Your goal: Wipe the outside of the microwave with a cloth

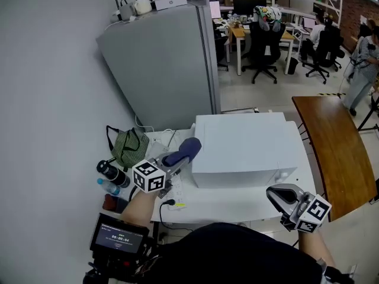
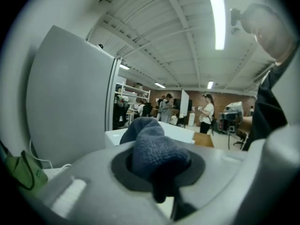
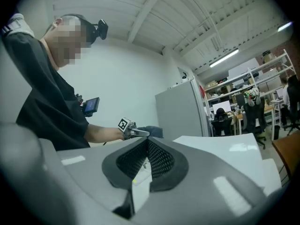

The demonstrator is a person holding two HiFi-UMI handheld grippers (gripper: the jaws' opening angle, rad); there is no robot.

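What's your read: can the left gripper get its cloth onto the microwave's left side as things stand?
Probably yes. The left gripper, shut on the blue cloth, sits right beside the microwave's left side, and nothing shows between them.

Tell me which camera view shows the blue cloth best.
The left gripper view: the cloth fills its centre, bunched and clamped in the left gripper, its knit plain to see. The head view shows it smaller, by the microwave's edge. The right gripper view shows only a distant scrap.
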